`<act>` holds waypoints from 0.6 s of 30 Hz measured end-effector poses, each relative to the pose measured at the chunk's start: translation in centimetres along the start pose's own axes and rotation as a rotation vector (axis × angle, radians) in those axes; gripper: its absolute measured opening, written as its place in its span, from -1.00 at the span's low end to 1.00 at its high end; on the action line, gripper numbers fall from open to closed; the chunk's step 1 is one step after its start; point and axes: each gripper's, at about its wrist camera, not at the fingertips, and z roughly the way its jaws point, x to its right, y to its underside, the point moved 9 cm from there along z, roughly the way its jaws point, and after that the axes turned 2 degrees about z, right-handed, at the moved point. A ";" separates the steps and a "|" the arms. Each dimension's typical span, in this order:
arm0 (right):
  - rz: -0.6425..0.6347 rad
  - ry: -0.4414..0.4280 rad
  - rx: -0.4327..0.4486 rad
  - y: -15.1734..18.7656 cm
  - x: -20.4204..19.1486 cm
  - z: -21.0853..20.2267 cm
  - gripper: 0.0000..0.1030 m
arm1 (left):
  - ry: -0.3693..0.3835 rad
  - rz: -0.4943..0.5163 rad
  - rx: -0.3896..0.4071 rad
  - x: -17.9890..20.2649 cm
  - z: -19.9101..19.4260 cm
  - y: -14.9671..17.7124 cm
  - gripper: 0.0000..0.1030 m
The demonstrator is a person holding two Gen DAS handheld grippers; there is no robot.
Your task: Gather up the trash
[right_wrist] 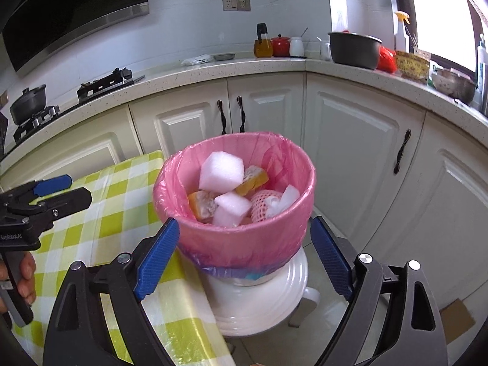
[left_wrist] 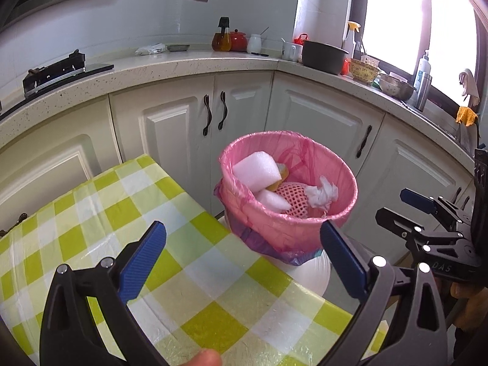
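A white kitchen wraps around the corner here: speckled countertop (right_wrist: 213, 67), cream cabinet doors (right_wrist: 360, 140) with dark handles, a gas stove (right_wrist: 103, 85) on the left and a bright window on the right. On the counter stand an oil bottle (right_wrist: 263, 44), a red pot (right_wrist: 280, 45) and a dark cooking pot (right_wrist: 353, 50). In front of the cabinets a table under a green-and-white checked cloth (left_wrist: 128, 244) fills the near left.

Just beside the table's right edge sits the trash bin (right_wrist: 244, 238), lined with a pink bag (left_wrist: 274, 231) folded over its rim and perched on a white stool (right_wrist: 259, 292). Inside it lie 2 white foam blocks (right_wrist: 221, 174), pieces of orange peel (right_wrist: 256, 180), a pink foam fruit net (right_wrist: 262, 204) and a crumpled white tissue (left_wrist: 323, 195).

The left gripper (left_wrist: 244, 262) hovers over the table's near corner, its 2 blue-padded fingers (left_wrist: 143, 262) spread wide and holding nothing, the bin showing between them. The right gripper (right_wrist: 244, 256) is held in front of the bin, its blue fingers (right_wrist: 158, 256) also spread wide and empty, framing the bin's lower wall on either side; I cannot tell whether they touch it. Each gripper shows at the edge of the other's view, a bare hand (right_wrist: 26, 271) wrapped around the left one's handle.
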 end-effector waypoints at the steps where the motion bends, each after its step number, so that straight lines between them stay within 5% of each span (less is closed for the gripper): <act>1: 0.008 -0.001 0.001 0.0 0.0 -0.1 0.60 | 0.000 0.003 0.000 0.0 0.0 0.0 0.90; 18: 0.020 -0.021 0.013 -0.6 -0.2 -0.2 0.60 | 0.006 0.017 0.009 0.4 -0.2 -0.6 0.90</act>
